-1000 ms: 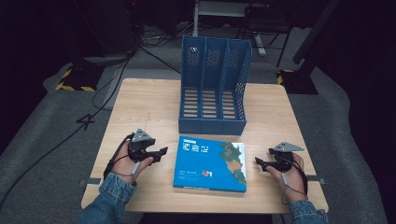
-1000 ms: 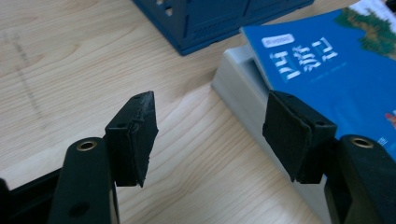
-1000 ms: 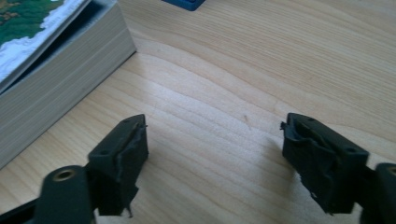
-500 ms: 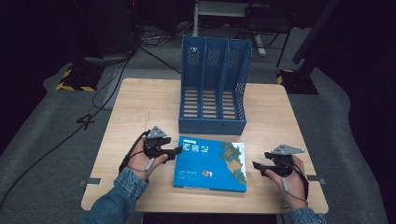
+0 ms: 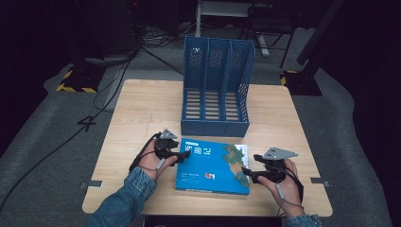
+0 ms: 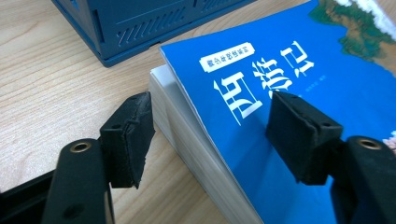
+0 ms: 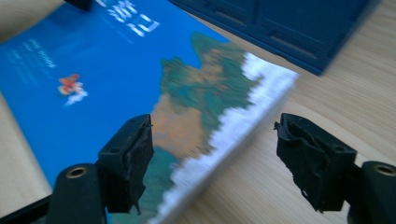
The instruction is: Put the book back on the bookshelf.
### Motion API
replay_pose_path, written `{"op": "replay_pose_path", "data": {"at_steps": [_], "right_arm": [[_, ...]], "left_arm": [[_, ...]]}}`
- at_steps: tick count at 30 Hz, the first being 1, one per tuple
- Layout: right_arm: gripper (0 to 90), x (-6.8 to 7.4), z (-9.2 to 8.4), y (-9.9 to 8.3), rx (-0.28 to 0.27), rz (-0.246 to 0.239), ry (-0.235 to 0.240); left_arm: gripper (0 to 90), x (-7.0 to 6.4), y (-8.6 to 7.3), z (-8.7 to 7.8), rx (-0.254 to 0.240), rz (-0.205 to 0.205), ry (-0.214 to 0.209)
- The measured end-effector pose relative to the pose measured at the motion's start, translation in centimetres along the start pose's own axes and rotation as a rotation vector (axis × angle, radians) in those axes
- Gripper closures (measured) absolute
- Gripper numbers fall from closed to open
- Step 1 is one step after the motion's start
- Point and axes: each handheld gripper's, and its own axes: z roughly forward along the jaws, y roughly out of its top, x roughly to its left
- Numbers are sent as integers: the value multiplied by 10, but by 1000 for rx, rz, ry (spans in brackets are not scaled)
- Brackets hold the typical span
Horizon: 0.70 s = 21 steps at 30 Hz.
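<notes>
A thick blue book with white title characters lies flat on the wooden table, just in front of a blue three-slot file rack. My left gripper is at the book's left edge. In the left gripper view its jaws have just been opening: one pad is beside the page block, the other over the cover, and neither presses. My right gripper is at the book's right edge. Its jaws have also just been opening, one over the cover and one over bare table.
The rack stands close behind the book, its front lip near both grippers. Bare wood lies left and right of the rack. Around the table the dark floor has cables and stands.
My left hand has slid right until its jaws reach over the book's left edge. My right hand has come in leftward to the book's right edge. The book has not moved.
</notes>
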Motion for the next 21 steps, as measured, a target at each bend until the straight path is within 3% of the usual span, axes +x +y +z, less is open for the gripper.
{"op": "replay_pose_path", "data": {"at_steps": [6, 9, 15, 21], "right_arm": [[249, 20, 12, 12, -7, -39, 63], [282, 31, 23, 16, 7, -61, 107], [271, 46, 35, 20, 18, -89, 151], [239, 71, 54, 19, 38, -152, 205]], "left_arm": [[294, 1, -4, 4, 11, -6, -29], [286, 1, -6, 6, 4, -4, -44], [273, 2, -10, 8, -12, -9, -73], [272, 4, -13, 9, -32, -9, -89]]}}
